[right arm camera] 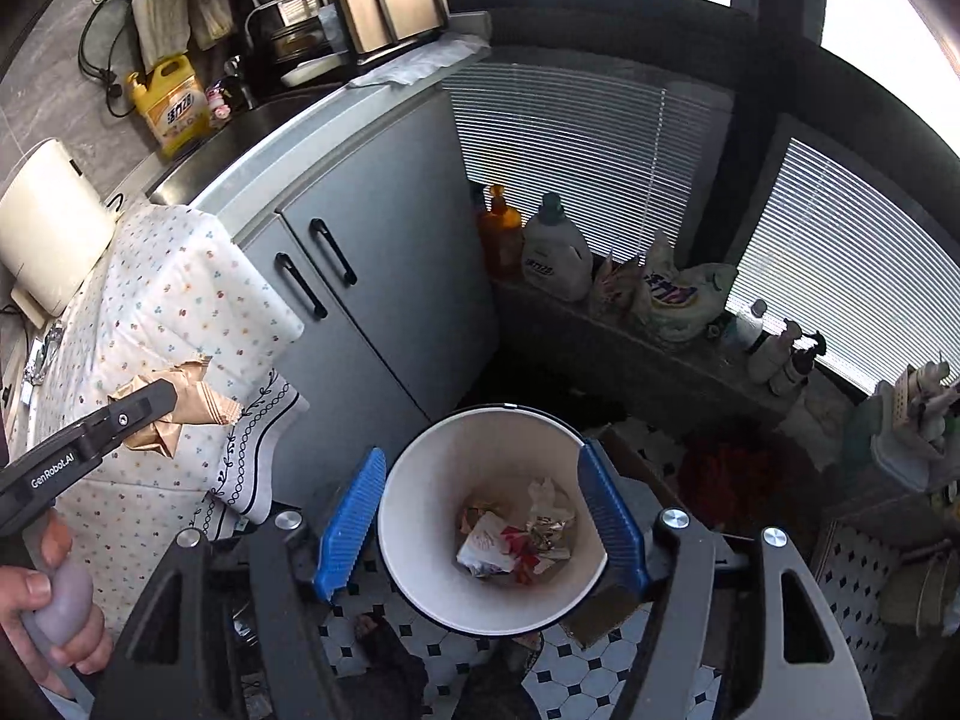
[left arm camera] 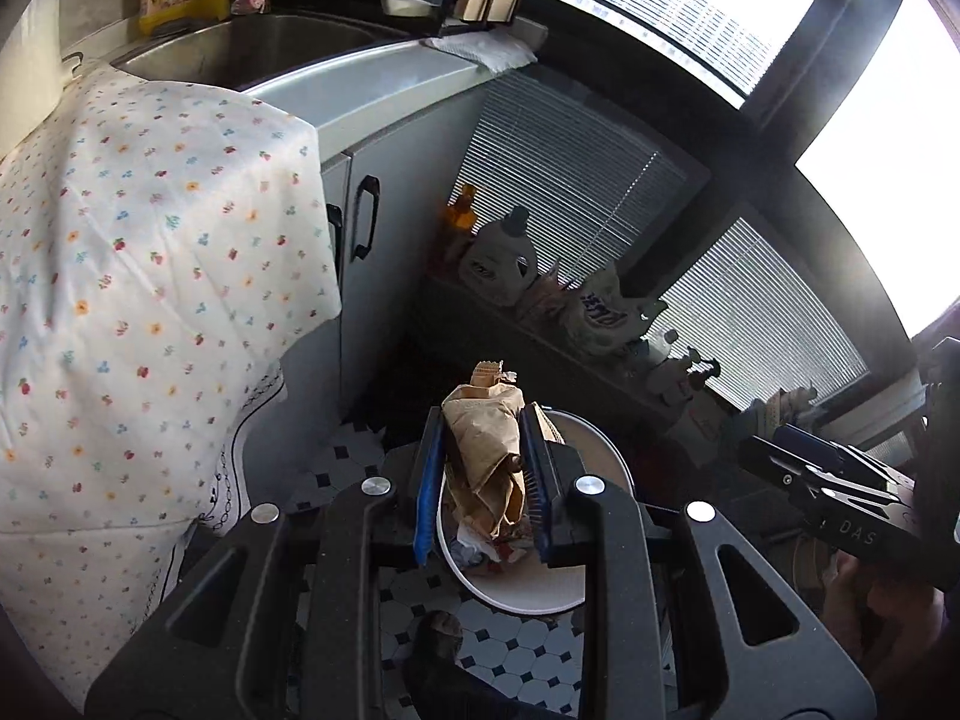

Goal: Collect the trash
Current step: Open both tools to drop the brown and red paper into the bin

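Observation:
My left gripper (left arm camera: pixel 483 426) is shut on a crumpled brown paper bag (left arm camera: pixel 486 450) and holds it in the air above the white trash bin (left arm camera: pixel 540 600) on the floor. In the right wrist view the same bag (right arm camera: pixel 180 405) shows in the left gripper (right arm camera: pixel 157 399), beside the floral tablecloth. My right gripper (right arm camera: pixel 477 480) is open and empty, its blue pads spread above the white trash bin (right arm camera: pixel 432 480). Several crumpled wrappers (right arm camera: pixel 519 540) lie in the bin's bottom. The right gripper (left arm camera: pixel 756 456) shows at the right edge of the left wrist view.
A table with a floral cloth (right arm camera: pixel 174 312) stands at the left. A grey cabinet (right arm camera: pixel 384 252) with a sink (left arm camera: pixel 252 48) stands behind it. Detergent bottles (right arm camera: pixel 555 252) and bags line a low ledge under the blinds. The floor has black-and-white tiles (right arm camera: pixel 570 678).

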Demonstrator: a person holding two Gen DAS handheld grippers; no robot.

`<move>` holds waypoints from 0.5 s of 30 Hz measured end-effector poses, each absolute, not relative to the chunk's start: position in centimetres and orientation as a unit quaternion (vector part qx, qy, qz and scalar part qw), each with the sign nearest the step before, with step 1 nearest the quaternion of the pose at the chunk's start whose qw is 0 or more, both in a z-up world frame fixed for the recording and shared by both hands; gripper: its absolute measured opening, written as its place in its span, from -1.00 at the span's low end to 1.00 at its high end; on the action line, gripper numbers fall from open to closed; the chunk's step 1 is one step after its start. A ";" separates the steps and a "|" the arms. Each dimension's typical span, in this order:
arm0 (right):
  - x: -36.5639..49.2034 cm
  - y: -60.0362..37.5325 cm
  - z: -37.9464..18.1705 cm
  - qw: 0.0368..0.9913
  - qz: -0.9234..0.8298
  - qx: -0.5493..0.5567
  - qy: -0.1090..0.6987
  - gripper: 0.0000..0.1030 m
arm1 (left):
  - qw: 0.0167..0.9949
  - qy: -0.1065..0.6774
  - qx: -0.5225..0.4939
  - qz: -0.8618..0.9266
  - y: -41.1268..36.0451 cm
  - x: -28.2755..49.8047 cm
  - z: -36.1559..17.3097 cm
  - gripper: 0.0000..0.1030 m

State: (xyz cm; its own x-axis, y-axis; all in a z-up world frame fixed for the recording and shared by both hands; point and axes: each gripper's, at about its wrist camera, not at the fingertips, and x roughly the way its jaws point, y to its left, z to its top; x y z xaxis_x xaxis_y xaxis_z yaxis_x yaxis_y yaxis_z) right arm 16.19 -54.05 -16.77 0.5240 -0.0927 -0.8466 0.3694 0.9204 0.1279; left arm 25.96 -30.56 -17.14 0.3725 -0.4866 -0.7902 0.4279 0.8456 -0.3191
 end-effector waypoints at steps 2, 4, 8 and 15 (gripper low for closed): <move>15.0 -55.1 -17.0 0.858 -0.145 0.157 0.468 0.30 | 0.822 0.491 -0.023 -0.286 -31.9 25.6 -17.5 -0.52; 13.9 -55.9 -17.1 0.855 -0.155 0.164 0.466 0.30 | 0.816 0.496 -0.017 -0.297 -33.1 25.2 -17.8 -0.52; 11.9 -57.3 -17.3 0.851 -0.173 0.180 0.461 0.30 | 0.805 0.501 -0.003 -0.318 -35.6 24.7 -18.3 -0.51; 9.5 -59.1 -17.1 0.848 -0.194 0.193 0.453 0.31 | 0.785 0.509 -0.006 -0.354 -38.9 24.1 -18.7 -0.15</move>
